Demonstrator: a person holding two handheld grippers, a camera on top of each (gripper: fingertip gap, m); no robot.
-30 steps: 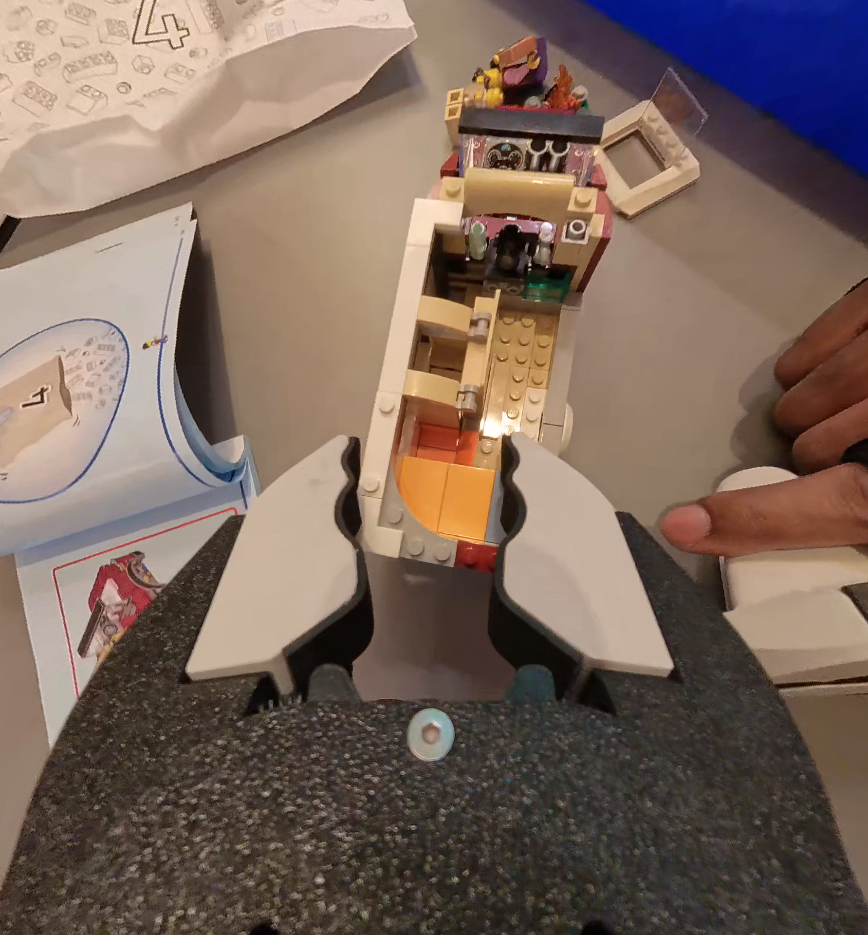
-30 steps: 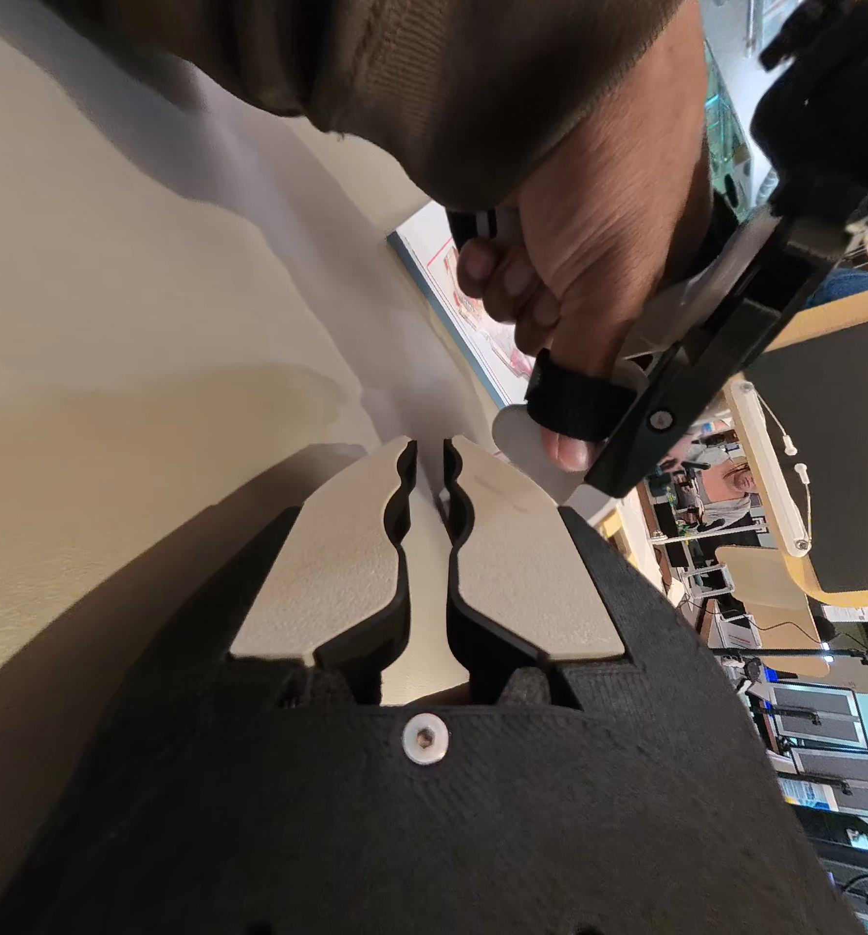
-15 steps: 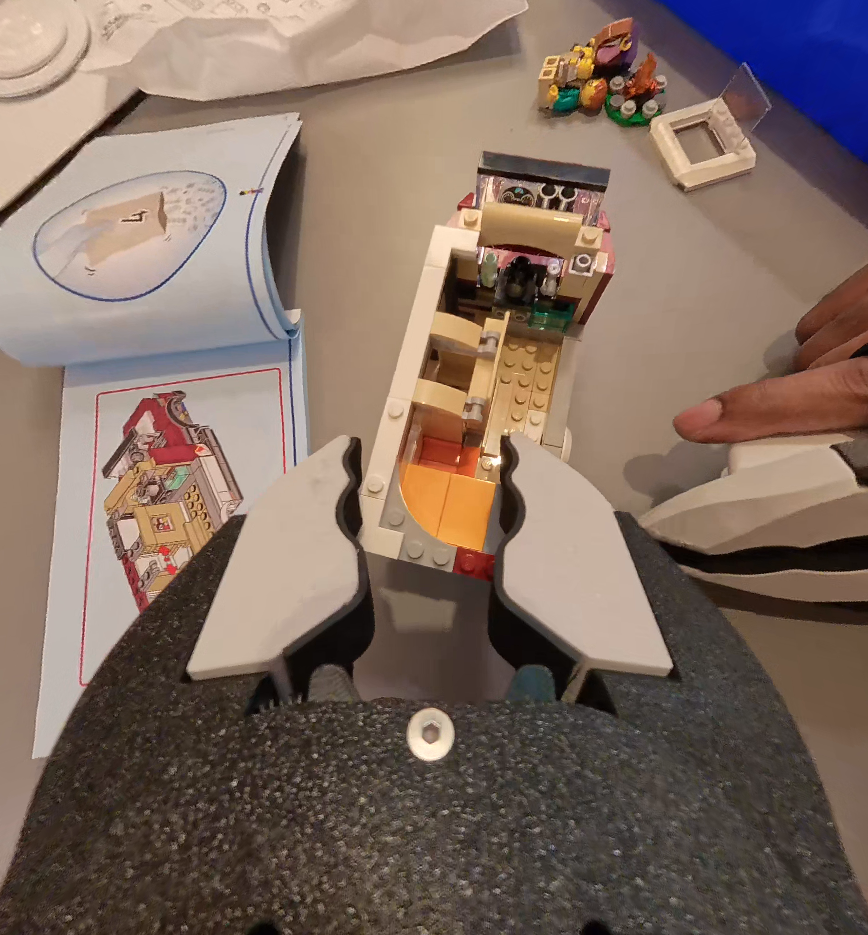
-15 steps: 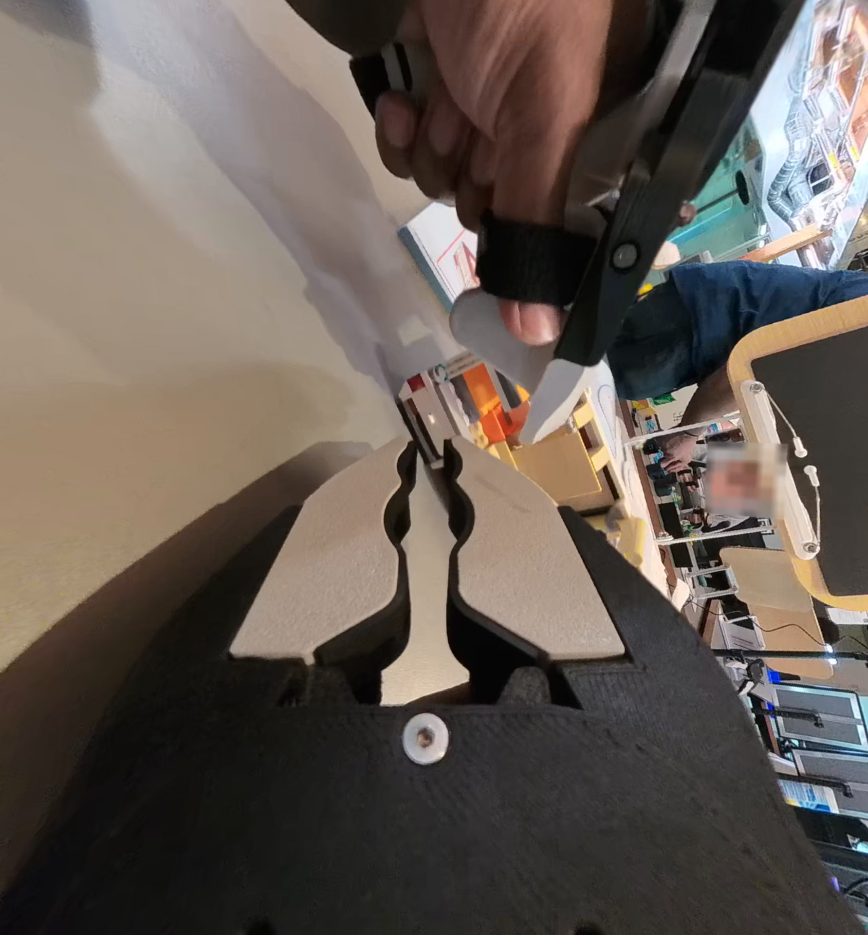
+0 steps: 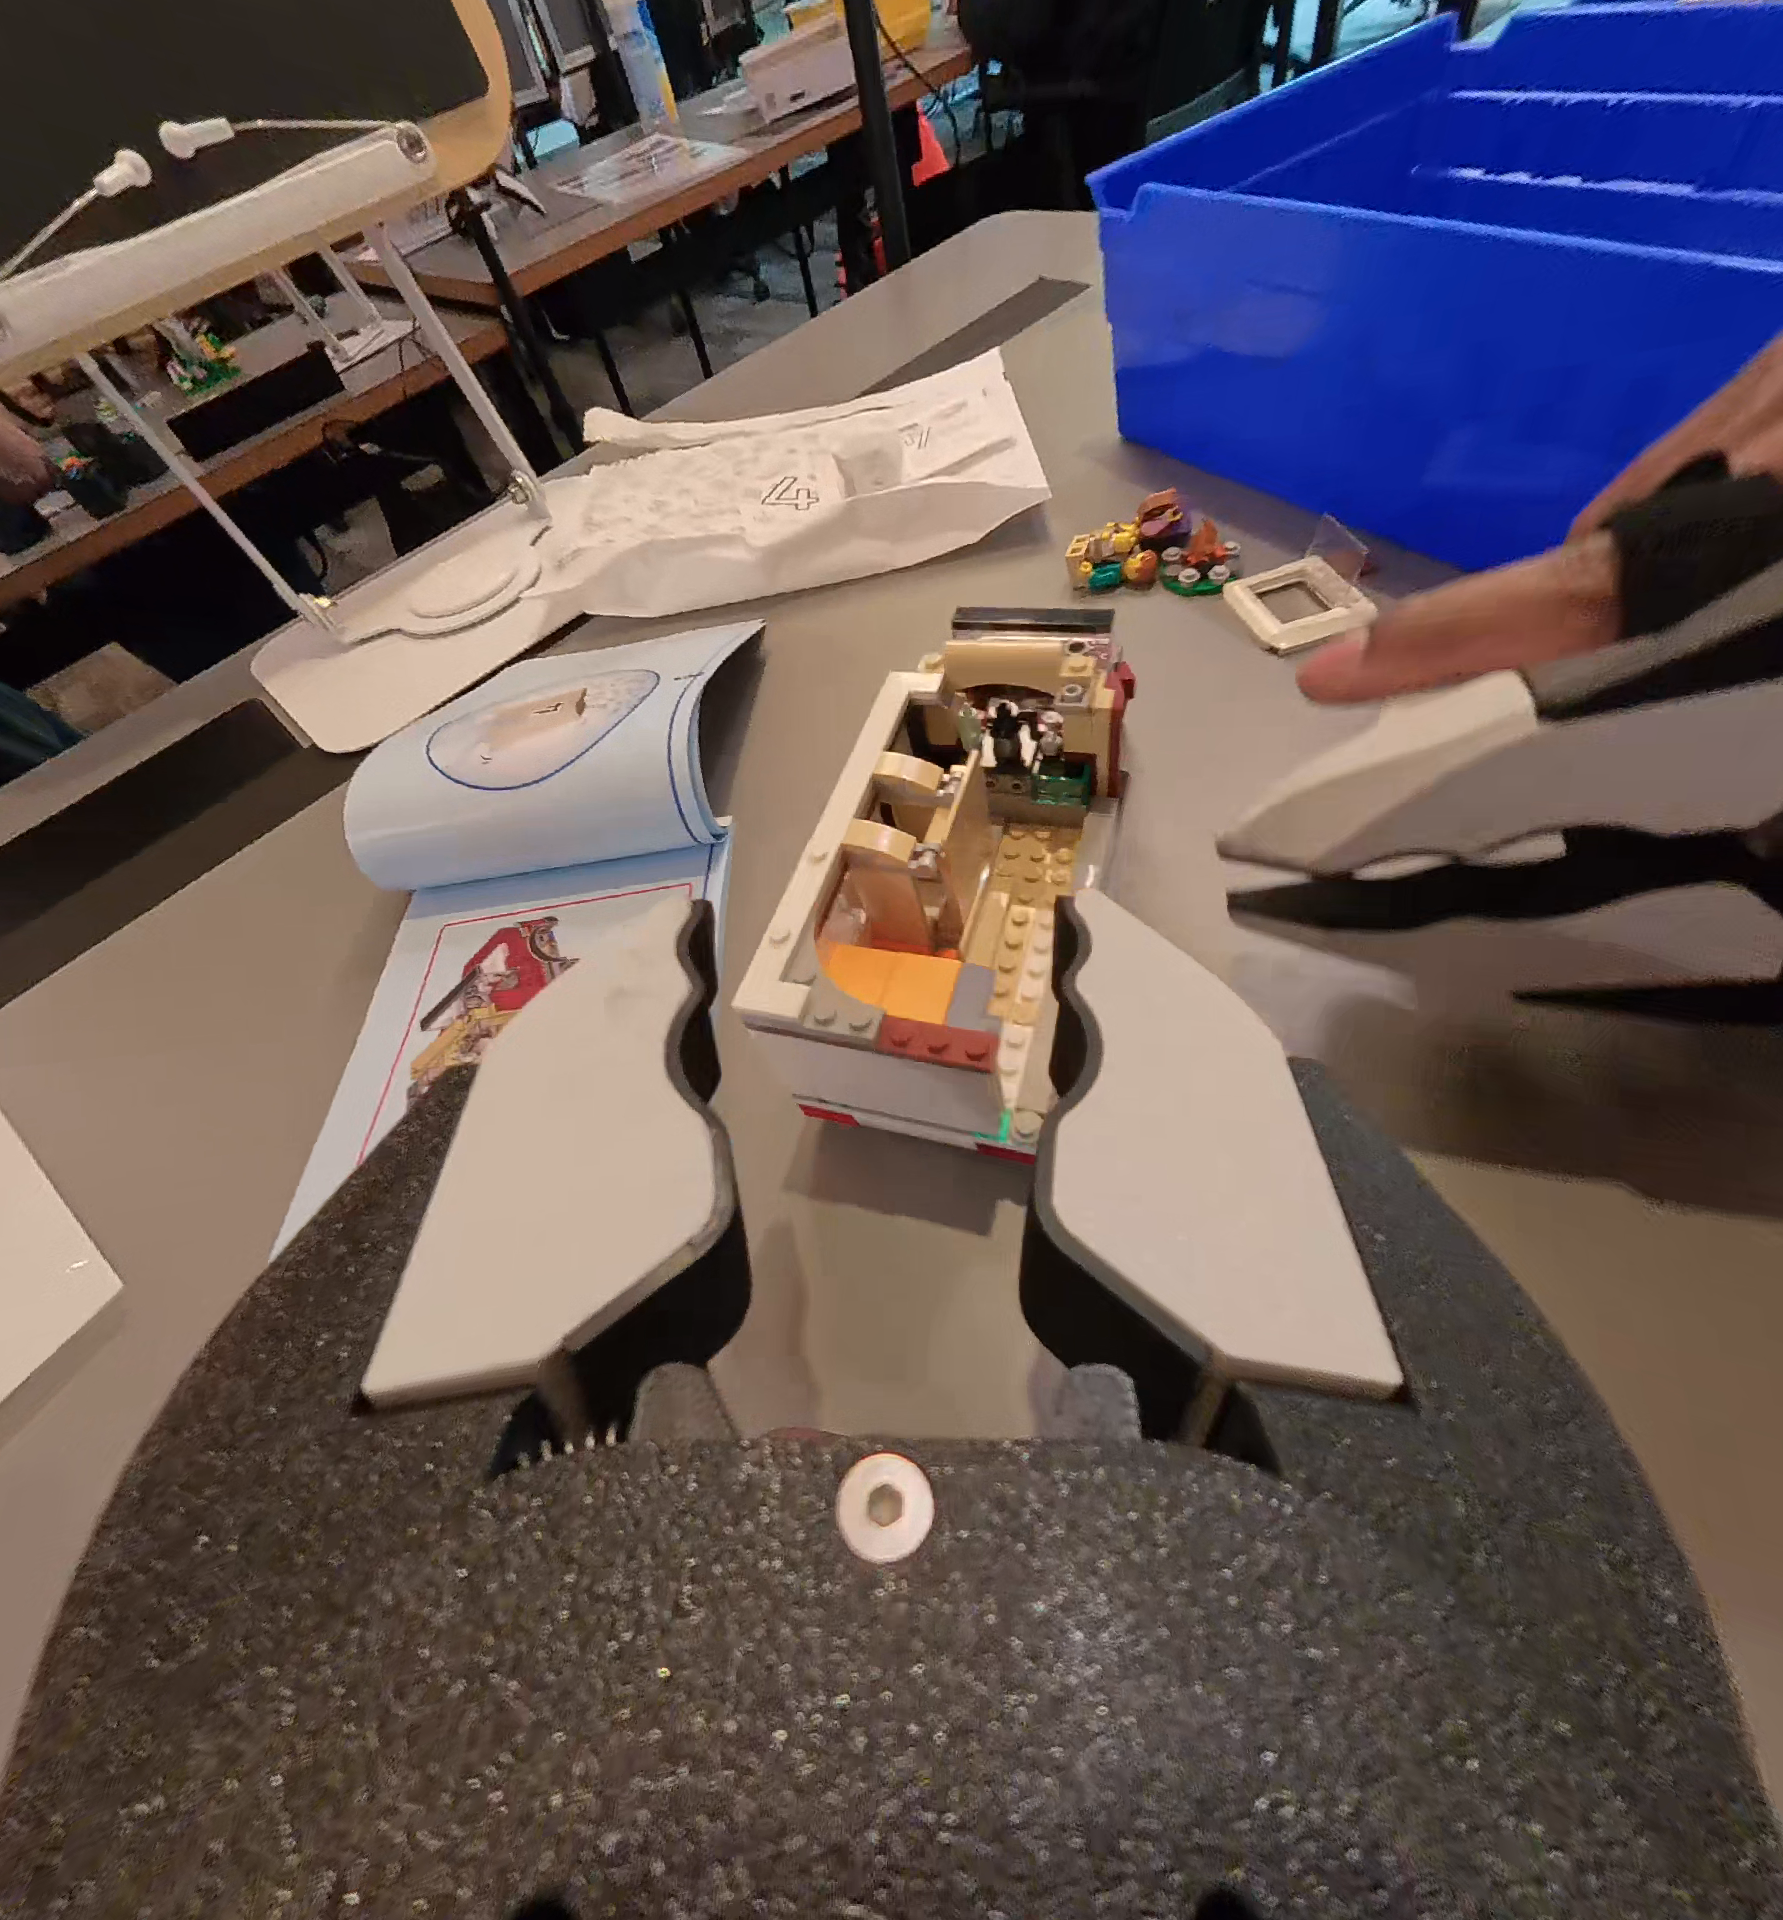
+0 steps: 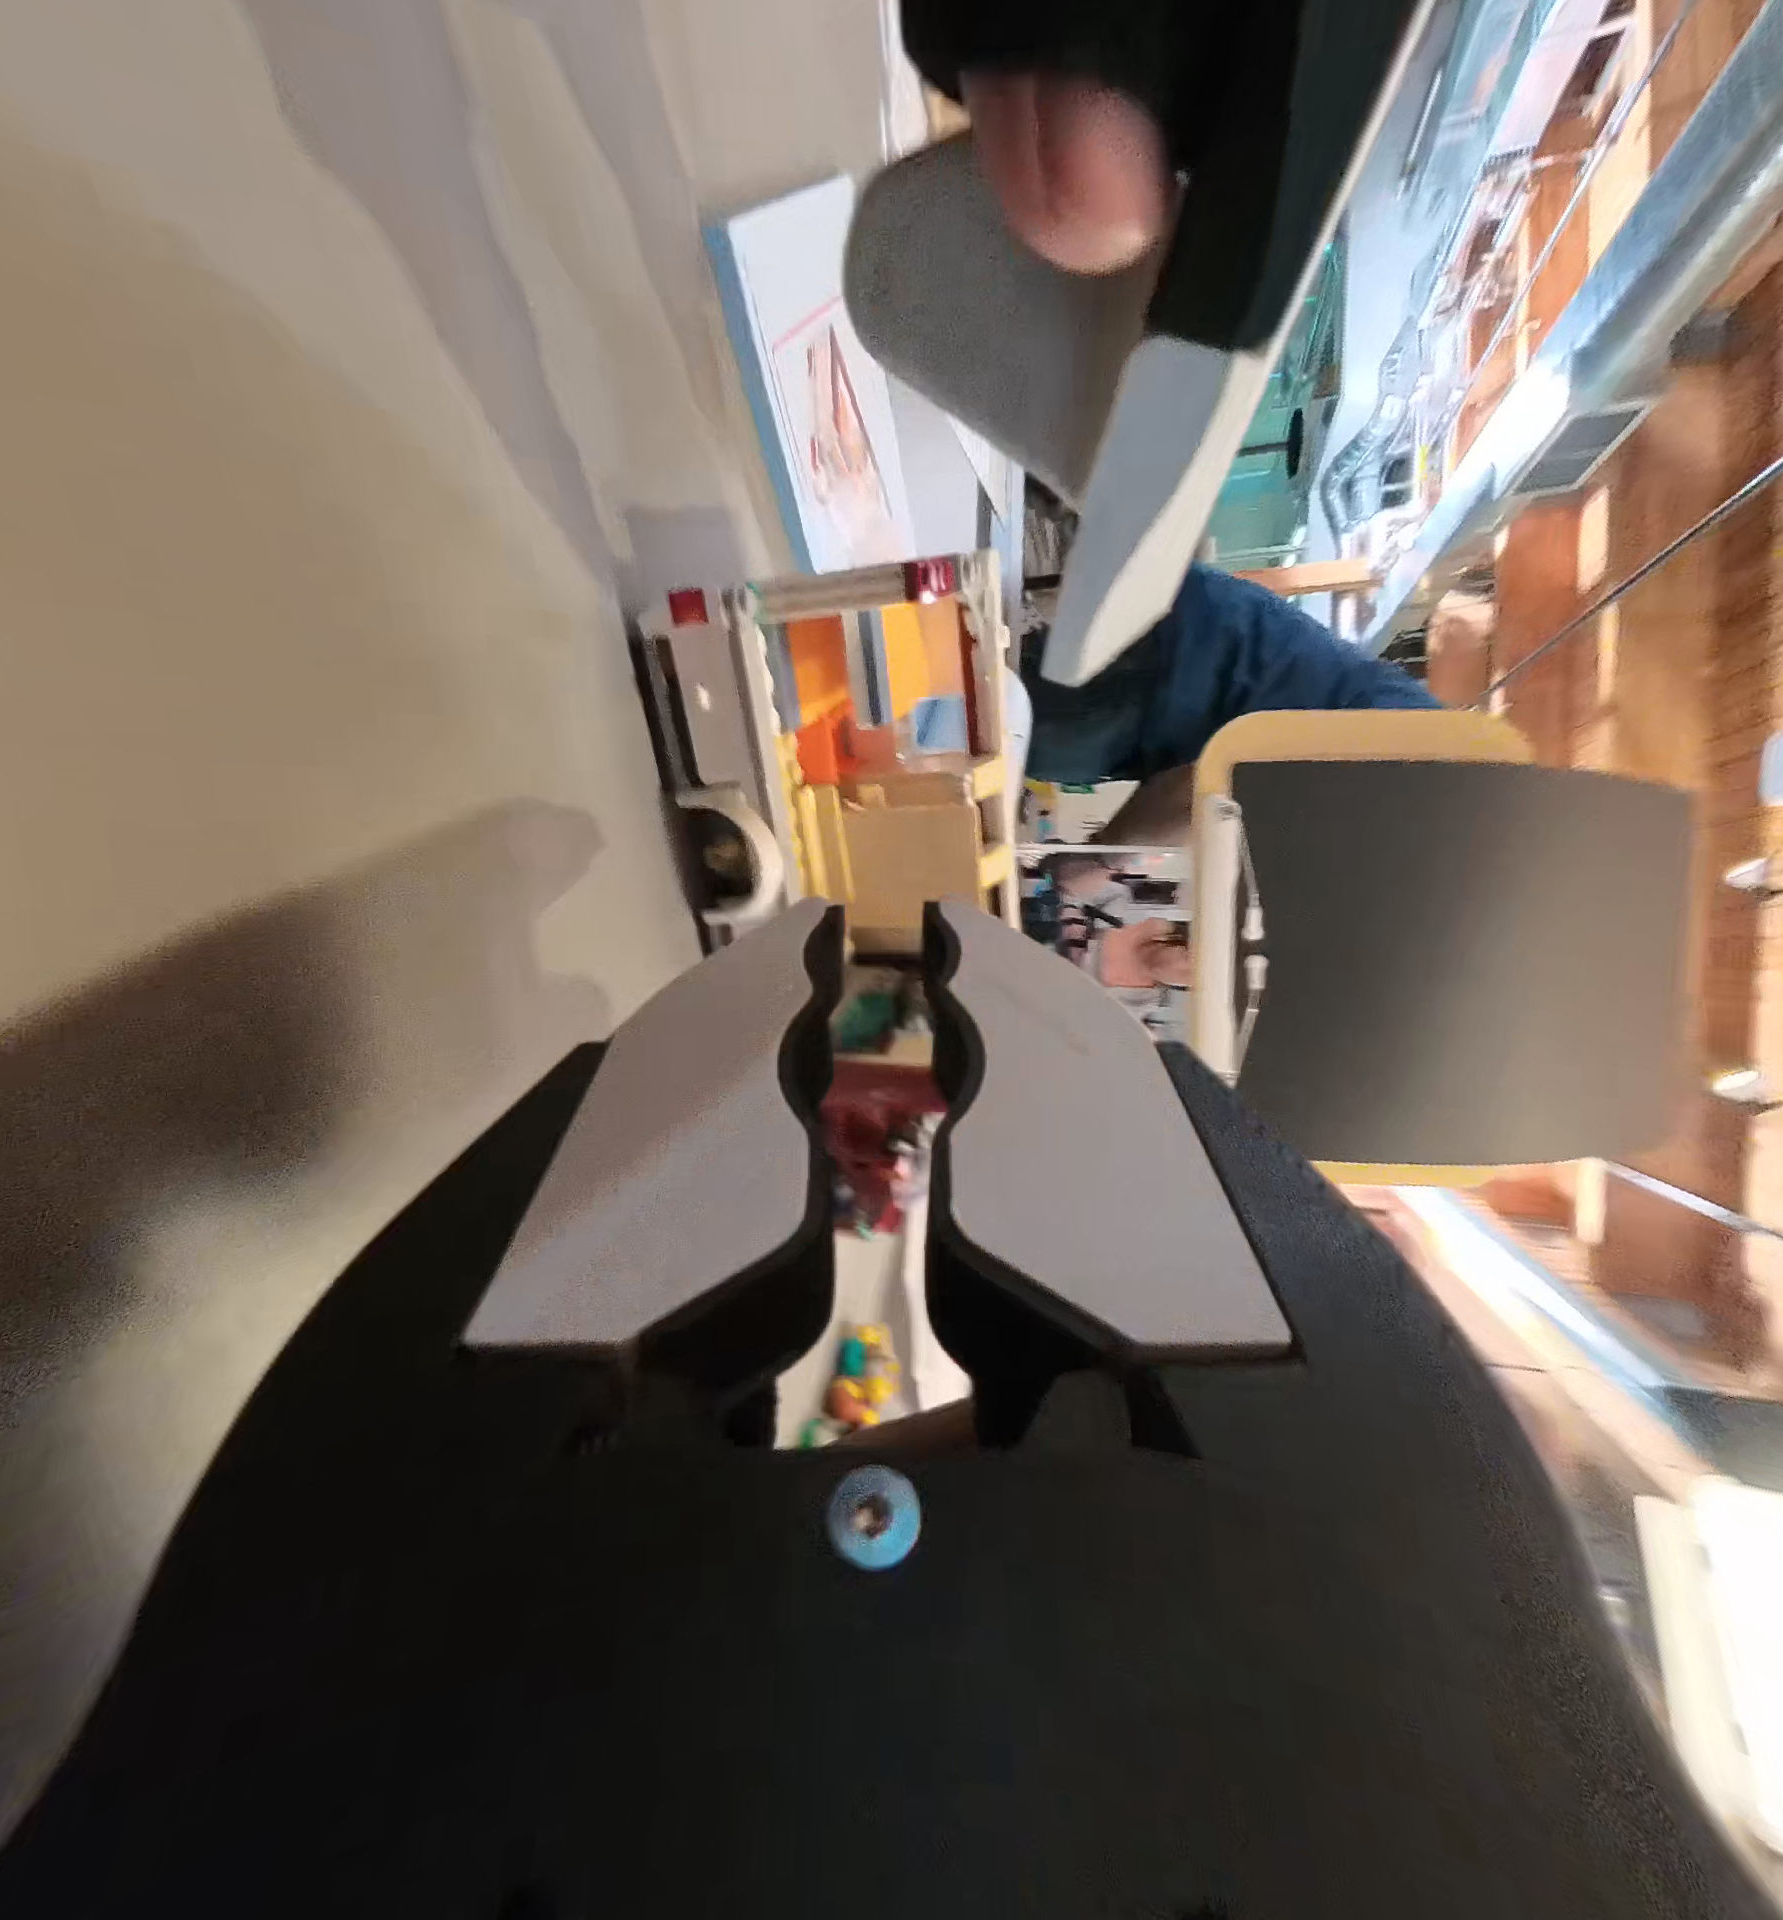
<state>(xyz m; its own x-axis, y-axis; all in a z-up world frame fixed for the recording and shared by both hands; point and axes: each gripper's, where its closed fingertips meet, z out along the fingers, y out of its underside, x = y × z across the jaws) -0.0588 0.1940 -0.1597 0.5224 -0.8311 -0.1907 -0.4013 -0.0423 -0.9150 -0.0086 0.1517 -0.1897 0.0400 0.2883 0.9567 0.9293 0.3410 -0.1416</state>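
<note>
The grey tabletop [image 5: 1230, 1039] carried everything, and a big blue bin [image 5: 1438, 343] stood at its far right edge, well beyond the left tool [image 5: 882, 992]. Ahead and to the left of that tool lay an open instruction booklet [image 5: 554, 769], its upper page curled over, seemingly kept open for reference, with a crumpled white paper bag [image 5: 793, 509] farther off. The brick-built vehicle model [image 5: 949, 862] rested on the tabletop with its near end between the left tool's spread fingers [image 5: 575, 1122]; a clear gap showed on the left side, so it was framed rather than gripped, probably to steady it. The right tool [image 5: 1230, 878] hovered to the right of the model, nearly closed, with nothing seen between its fingers. Far ahead sat a white window frame piece [image 5: 1297, 608] and a small colourful cluster of bricks [image 5: 1152, 551], apparently set aside.
</note>
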